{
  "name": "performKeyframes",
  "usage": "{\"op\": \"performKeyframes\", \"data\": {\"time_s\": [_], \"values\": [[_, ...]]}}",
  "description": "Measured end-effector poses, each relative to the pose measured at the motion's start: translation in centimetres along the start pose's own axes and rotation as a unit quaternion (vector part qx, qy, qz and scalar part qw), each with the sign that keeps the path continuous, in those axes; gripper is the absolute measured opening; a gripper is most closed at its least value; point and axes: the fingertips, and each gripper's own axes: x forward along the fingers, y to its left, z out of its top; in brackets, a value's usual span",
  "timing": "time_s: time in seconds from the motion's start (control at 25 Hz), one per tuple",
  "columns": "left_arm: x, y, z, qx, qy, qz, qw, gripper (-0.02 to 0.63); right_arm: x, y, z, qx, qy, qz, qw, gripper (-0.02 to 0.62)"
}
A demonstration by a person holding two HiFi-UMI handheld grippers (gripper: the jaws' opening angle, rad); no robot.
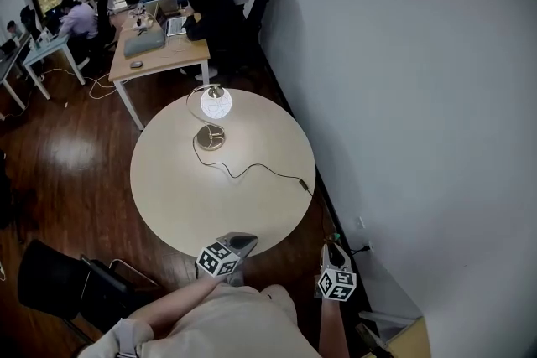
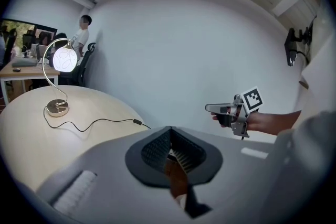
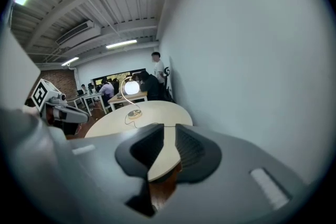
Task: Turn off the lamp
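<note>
The lamp [image 1: 216,102] stands at the far side of the round table [image 1: 176,205], its white globe lit and its round metal base [image 1: 210,137] in front of it. A black cord with an inline switch [image 1: 303,182] runs from the base to the table's right edge. Both grippers are held at the near edge, well short of the lamp. My left gripper [image 1: 246,239] has its tips together and nothing between them. My right gripper [image 1: 335,246], off the table's right side, shows a narrow gap and holds nothing. The left gripper view shows the lamp [image 2: 65,59] at far left and the right gripper view shows the lamp [image 3: 131,87] ahead.
A white wall [image 1: 419,96] runs close along the table's right side. Behind the table are desks [image 1: 159,54] with seated people and laptops, and a person stands near the wall. A black chair [image 1: 50,281] sits at lower left on the dark wood floor.
</note>
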Motion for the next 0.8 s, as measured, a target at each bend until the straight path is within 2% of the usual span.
{"op": "performKeyframes", "data": {"time_s": [0.44,0.68,0.8], "values": [[-1.5,4.7,0.0,-0.063,-0.018,0.064,0.9958,-0.015,7.9,1.7,2.2,-0.041,0.036,0.056,0.997,0.066],[0.9,8.1,1.8,-0.095,-0.024,0.105,0.9895,-0.015,14.4,0.6,3.7,-0.077,0.065,0.094,0.99,0.066],[2.8,9.0,3.7,-0.11,-0.028,0.111,0.9872,-0.015,17.5,-0.6,4.4,-0.099,0.08,0.11,0.986,0.066]]}}
